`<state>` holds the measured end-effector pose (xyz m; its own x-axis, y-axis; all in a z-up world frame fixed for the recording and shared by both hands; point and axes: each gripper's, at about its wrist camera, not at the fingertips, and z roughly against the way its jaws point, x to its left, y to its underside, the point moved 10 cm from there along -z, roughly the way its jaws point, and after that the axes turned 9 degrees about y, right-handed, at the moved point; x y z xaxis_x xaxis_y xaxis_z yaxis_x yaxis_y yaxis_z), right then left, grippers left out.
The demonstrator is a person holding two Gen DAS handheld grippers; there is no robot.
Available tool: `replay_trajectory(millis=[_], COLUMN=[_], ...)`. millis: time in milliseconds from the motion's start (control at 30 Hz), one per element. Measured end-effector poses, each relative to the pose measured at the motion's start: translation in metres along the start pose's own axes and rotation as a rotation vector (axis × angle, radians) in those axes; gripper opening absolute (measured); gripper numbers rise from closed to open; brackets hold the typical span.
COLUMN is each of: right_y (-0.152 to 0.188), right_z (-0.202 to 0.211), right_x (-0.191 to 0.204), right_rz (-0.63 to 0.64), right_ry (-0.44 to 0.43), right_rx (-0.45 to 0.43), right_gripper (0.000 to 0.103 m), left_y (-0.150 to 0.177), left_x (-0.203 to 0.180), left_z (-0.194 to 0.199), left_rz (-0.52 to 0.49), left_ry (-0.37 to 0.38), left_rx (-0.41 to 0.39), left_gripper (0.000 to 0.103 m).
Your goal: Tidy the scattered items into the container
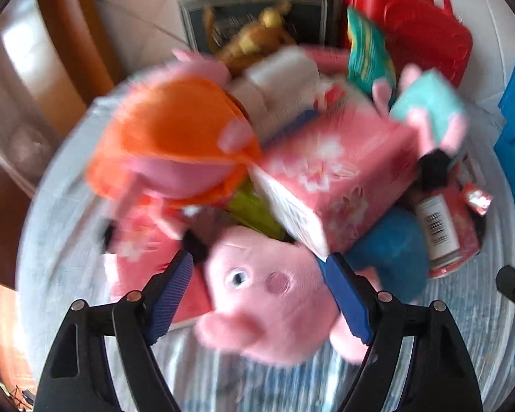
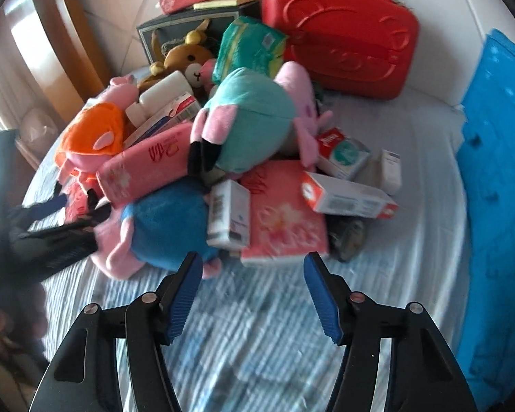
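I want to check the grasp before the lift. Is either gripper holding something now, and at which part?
The left gripper has the pink pig plush's head between its fingers, but contact cannot be told. The right gripper holds nothing.

Little legible text in the pile

We read red Chinese characters, seemingly "妙亿", on the pink tissue pack; blur kept us from being sure. We made out barcodes on the white box and on the bottle, their digits unreadable. Red lettering on the small carton was too blurred to read.
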<state>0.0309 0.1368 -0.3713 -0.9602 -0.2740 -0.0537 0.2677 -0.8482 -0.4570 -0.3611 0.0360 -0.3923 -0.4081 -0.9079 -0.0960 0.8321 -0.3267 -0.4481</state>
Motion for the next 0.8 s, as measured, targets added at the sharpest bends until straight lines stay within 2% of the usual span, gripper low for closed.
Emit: replay_trajectory(millis=[100,167,300,433,567,633,700,800], right_y=[-0.012,-0.021,-0.03,-0.014,0.011,0.009,-0.009,-0.036], right_z=[-0.022,-0.039,-0.066,-0.072,-0.054,-0.041,-0.032,-0.043], right_x=[0.018,0.029,0.045,0.046,0.043,0.039,0.032,0.031], right_rz=[0.017,0.017,0.011,0.006,0.026,0.04,0.042,0.041], right_ry=[-0.006,-0.01,-0.015,0.003,-0.045,-0.047,-0.017,0.011], right_rx=[0.014,0.019,0.035,0.058,0.108,0.087,0.023,-0.028], right_gripper=[0.062,0.062,0.064,0.064,0.065,0.065,0.065,0.065], left_y=[0.01,0.024,0.051,0.076,0.091,0.097,0.1,0.107], left_x=[0.0,-0.004,-0.01,-0.011,-0.014,-0.019,-0.022,-0.019], left_z=[0.001,0.009,0.016,0.014,0.022,0.024,0.02,0.011], left_rz=[-0.012,-0.038,-0.11,-0.127,-0.153,-0.168,-0.162,-0.152], left_ry=[0.053,0.099,0.115,0.148,0.148,0.141,0.128,0.114], left_rx=[-0.035,-0.031,0.01,0.053,0.063,0.061,0.069,0.096], left_gripper=[0.081,0.081,0.081,0.081,0.081,0.081,0.081,0.078])
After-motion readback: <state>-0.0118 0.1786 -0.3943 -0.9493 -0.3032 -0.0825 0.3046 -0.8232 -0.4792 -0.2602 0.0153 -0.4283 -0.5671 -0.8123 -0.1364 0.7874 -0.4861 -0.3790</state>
